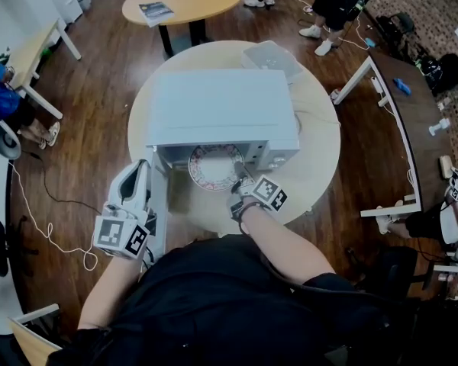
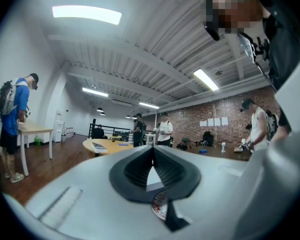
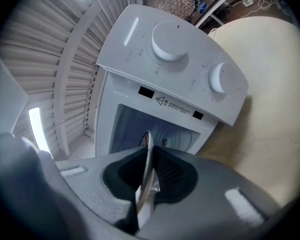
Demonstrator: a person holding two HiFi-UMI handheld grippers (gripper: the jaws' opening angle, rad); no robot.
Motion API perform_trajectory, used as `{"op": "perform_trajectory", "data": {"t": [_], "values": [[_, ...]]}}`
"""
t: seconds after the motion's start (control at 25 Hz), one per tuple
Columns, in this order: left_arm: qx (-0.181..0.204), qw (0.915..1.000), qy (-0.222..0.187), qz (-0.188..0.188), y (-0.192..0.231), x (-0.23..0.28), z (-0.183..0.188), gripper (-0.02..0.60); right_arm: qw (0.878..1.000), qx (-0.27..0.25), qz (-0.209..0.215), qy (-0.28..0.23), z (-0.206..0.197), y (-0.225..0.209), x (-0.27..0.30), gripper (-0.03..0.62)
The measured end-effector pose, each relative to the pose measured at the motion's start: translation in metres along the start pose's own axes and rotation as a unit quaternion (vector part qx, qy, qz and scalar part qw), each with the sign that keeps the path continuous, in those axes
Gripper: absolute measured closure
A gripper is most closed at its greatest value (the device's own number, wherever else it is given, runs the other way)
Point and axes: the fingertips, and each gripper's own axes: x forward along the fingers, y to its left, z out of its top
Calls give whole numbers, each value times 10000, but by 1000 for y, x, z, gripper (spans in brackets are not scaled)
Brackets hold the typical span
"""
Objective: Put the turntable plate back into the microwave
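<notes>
My right gripper [image 1: 240,191] is clamped on the near rim of the turntable plate [image 1: 214,166], which sits half inside the open microwave [image 1: 217,105], while my left gripper [image 1: 140,171] idles beside the door [image 1: 159,212] with jaws together; next, I judge, comes a level push inward, then release.

The top of the microwave [image 1: 221,105] hides the far rim of the turntable plate [image 1: 214,170].
</notes>
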Motion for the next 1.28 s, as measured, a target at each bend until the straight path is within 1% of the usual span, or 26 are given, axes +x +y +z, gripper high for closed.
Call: {"op": "perform_trajectory", "data": {"t": [0.16, 0.4, 0.84, 1.28], "values": [[28, 10000, 45, 10, 0, 1, 2, 577, 10000, 2, 61, 74, -3, 5, 11, 576], [66, 10000, 55, 41, -6, 5, 0, 577, 9999, 24, 61, 143, -1, 2, 15, 576], [102, 9997, 151, 137, 1, 3, 0, 577, 9998, -19, 126, 183, 1, 7, 33, 576], [51, 9998, 110, 181, 4, 4, 0, 577, 9997, -32, 56, 255, -2, 7, 38, 576]]}}
